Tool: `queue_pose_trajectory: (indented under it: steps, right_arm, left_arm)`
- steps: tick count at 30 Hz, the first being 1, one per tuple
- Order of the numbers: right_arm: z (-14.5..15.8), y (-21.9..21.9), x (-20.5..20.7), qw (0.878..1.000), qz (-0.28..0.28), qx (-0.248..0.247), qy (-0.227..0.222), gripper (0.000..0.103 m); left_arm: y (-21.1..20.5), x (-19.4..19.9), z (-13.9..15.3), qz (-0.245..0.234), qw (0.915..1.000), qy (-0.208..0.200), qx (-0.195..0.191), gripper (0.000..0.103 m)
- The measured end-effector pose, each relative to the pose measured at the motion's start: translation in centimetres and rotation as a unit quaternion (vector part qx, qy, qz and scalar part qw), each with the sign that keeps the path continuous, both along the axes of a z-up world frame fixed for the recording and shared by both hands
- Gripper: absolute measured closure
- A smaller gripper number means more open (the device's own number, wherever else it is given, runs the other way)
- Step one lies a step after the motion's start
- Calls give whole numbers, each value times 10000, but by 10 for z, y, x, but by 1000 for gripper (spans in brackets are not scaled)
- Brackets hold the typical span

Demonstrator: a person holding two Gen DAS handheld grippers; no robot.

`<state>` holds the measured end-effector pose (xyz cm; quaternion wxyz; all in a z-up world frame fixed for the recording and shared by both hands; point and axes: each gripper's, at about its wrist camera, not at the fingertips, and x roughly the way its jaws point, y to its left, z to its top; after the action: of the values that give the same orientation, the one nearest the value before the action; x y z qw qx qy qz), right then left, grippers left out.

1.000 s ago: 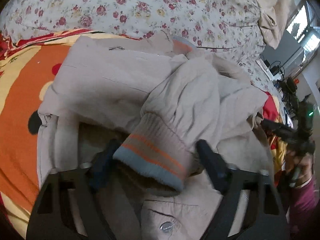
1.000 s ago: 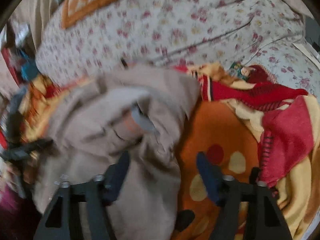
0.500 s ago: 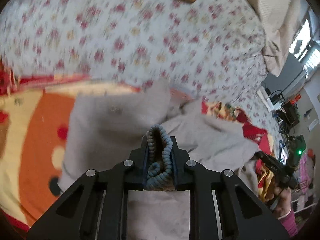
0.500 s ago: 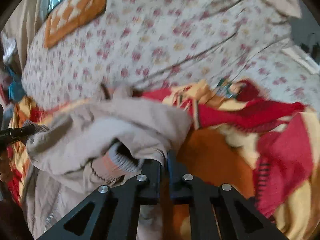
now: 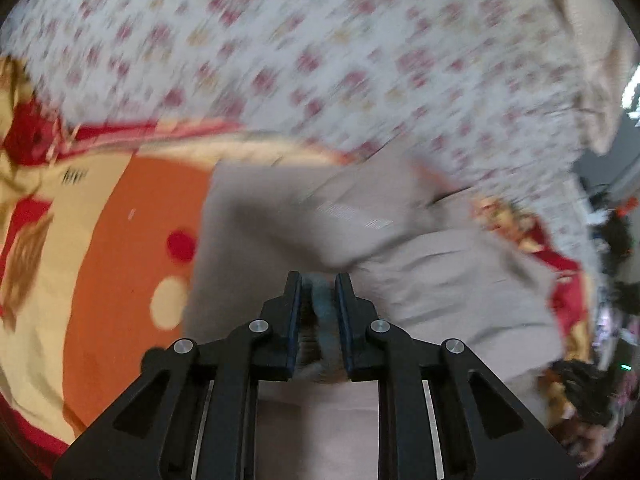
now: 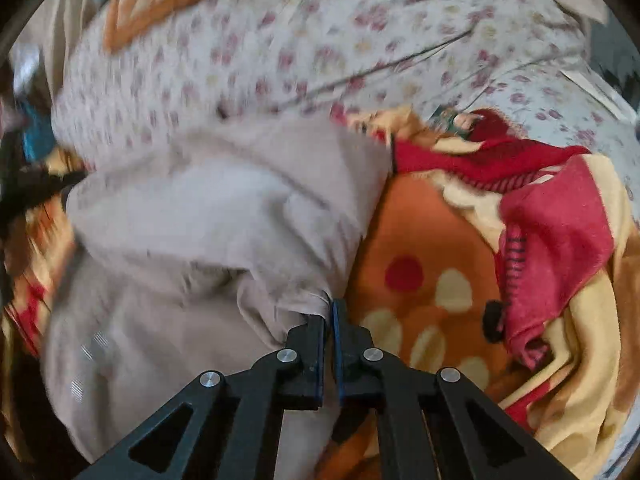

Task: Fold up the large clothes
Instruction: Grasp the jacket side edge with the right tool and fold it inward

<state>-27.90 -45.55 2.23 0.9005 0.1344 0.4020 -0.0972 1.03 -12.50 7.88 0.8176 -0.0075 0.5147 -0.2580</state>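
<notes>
Your left gripper (image 5: 318, 300) pinches the jacket's (image 5: 420, 264) blue cuff (image 5: 320, 298); your right gripper (image 6: 329, 344) clamps its edge. It lies bunched on the orange blanket (image 6: 424, 240). Folding looks barely started: you've both sides gathered, flattening and every neat fold remain.

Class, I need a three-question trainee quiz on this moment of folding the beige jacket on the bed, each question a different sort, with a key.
1. True or false: the left tool is shut on the grey-blue ribbed cuff of the beige jacket.
2. Multiple choice: the right tool grips A) the red blanket, B) an edge of the beige jacket, C) nothing.
3. Fill in: the jacket lies on an orange blanket with red and ____ dots.

Key: 1 true; 2 B; 3 cream.
</notes>
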Motion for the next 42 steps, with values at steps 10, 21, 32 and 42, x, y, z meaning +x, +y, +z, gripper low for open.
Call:
queue_pose_trajectory:
  steps: [10,21,32,42]
  right_arm:
    - [63,1,-31,9951,-93,42,-979,46]
    - [32,79,26,9649,1082,-2385,-179,46]
    - [47,34,41,9910,571,-1087,-526,92]
    - [90,47,4,9885,783,-373,-1241,100]
  left_arm:
    - [44,-3,22,518,9960,-19,-727,44]
    - [35,-35,-17,135,9941,685,-826,24]
    - [-16,-27,2,-320,9957,239,-841,83]
    - [21,-10,64,-18,9924,-449,-1149,88]
